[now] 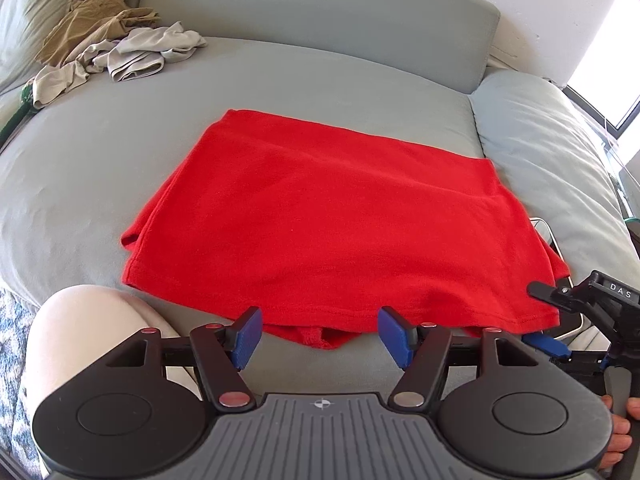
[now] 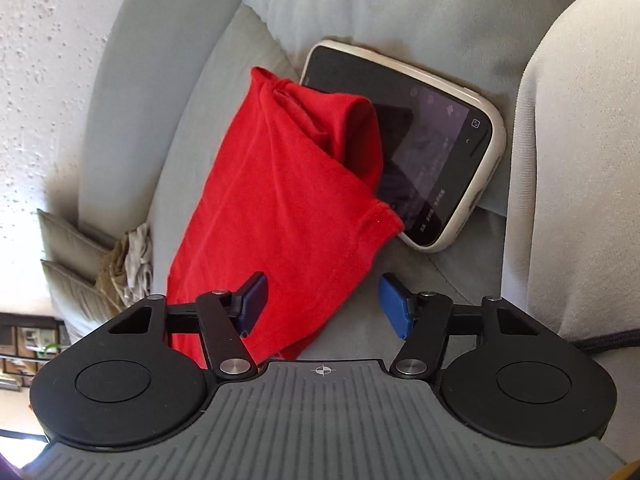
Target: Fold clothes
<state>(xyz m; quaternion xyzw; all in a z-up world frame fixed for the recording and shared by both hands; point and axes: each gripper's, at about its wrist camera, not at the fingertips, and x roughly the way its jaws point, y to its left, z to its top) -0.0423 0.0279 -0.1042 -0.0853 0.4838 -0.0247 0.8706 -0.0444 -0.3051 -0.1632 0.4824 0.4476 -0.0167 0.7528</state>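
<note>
Item: red garment (image 1: 340,216), folded flat, which we found in the middle of the grey sofa seat (image 1: 100,160), its right edge lying over a phone (image 2: 436,140). Left gripper (image 1: 320,340): we held it at the garment's near hem, jaws spread, pinching nothing. Right gripper (image 2: 322,304): at the near right corner, jaws spread, cloth between them but not pinched. Far left: a heap of beige and grey clothes (image 1: 116,48).

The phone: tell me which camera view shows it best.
The right wrist view. There the phone lies on the sofa with its screen and pale case plainly visible, one end under the red garment. The left wrist view shows only a sliver of its edge past the garment's corner.
</note>
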